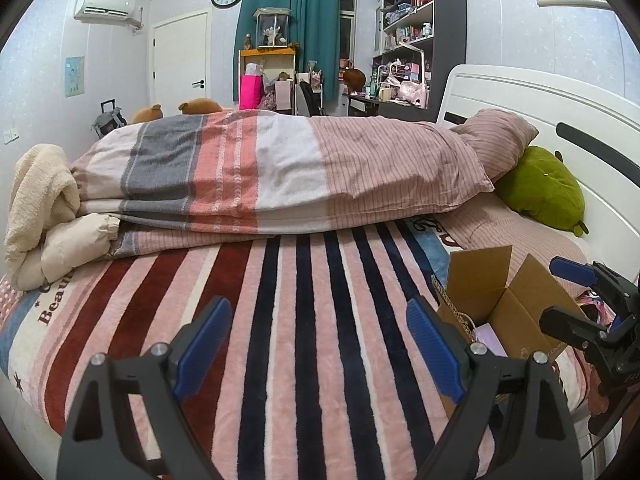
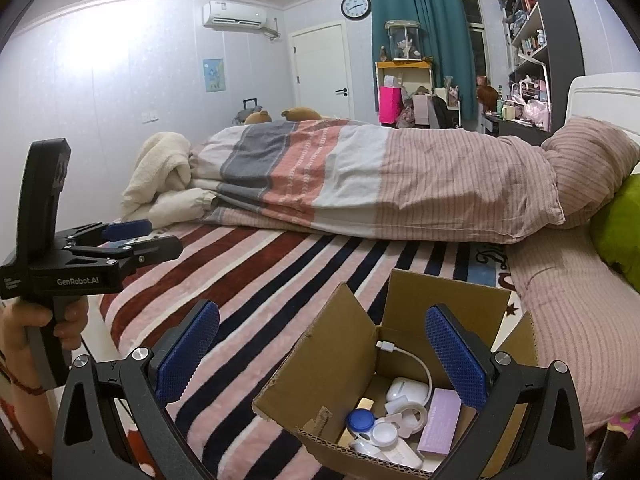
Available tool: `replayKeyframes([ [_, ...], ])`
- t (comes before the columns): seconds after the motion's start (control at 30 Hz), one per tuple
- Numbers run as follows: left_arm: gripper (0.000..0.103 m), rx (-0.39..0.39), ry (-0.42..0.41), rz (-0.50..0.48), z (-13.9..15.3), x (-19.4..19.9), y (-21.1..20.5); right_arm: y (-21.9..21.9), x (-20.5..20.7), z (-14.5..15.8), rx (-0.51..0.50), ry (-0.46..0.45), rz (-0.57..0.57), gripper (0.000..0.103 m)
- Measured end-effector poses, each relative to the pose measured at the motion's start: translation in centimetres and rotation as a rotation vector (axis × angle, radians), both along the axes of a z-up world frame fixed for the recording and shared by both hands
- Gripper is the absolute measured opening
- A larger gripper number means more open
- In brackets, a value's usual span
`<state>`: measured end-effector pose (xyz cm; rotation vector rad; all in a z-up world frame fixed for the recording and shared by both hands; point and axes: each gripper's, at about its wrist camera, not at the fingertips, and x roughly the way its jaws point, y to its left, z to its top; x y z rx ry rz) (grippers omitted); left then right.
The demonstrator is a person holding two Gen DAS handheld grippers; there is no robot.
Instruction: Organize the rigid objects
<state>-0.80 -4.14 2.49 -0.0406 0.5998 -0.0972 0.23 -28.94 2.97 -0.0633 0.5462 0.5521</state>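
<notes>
I'm holding both grippers wide and empty over the striped blanket (image 1: 320, 320), left gripper (image 1: 318, 350) hovering beside the cardboard box (image 2: 344, 344), right gripper (image 2: 322, 356) hanging above it, small items (image 2: 404, 416) sitting inside.

Pretty evenly lit indoor shots, cool bluish-white room light from overhead, nothing really dark. The right wrist view has a big blown-out glare patch on the pale speckled left wall (image 2: 100, 52). Shadows are soft, mostly under the folded striped quilt (image 2: 360, 176). Heavy fisheye bending everywhere, black vignette in the corners, and the white curved headboard (image 1: 560, 120) bows hard. Near stuff is sharp; the far dark cluttered shelving (image 1: 420, 32) goes a bit mushy.
</notes>
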Motion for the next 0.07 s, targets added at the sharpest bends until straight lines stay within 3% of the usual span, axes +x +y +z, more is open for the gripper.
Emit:
replayKeyframes([
  [0.07,0.088,0.001,-0.004,-0.001,0.27,0.01,0.24,0.00,-0.24,-0.10,0.005,0.001,-0.002,0.103],
])
